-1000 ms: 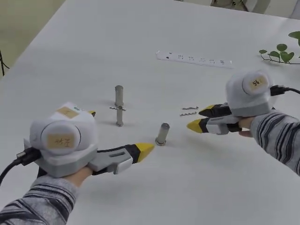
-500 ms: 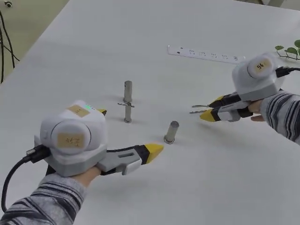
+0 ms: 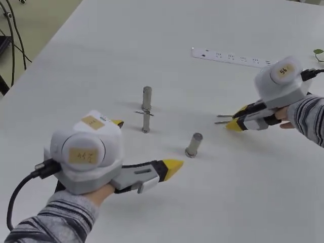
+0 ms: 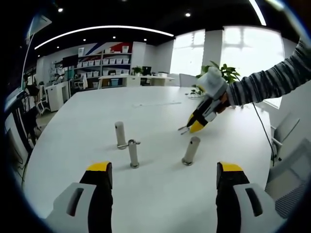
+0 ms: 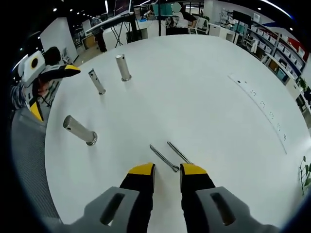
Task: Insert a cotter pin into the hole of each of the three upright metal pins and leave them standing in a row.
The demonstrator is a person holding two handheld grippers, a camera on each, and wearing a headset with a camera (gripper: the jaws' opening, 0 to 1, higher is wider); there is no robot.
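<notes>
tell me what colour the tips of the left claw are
Yellow tips on the left claw, with black behind them. They show best in the left gripper view.

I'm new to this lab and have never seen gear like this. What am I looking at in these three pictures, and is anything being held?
There is no robot arm: a person holds a two-jaw gripper in each hand. The wide picture comes from a headset camera that looks down. Each of the two round pictures comes from a camera riding on one gripper.

On the white table stand three grey metal pins. The far pin is bare. The middle pin has a thin cotter pin through it. The near pin is bare.

Two loose cotter pins lie just ahead of the right gripper. Its yellow-tipped jaws stand slightly apart, and nothing looks clamped. The left gripper is wide open and holds nothing. A white power strip lies farther back.
</notes>
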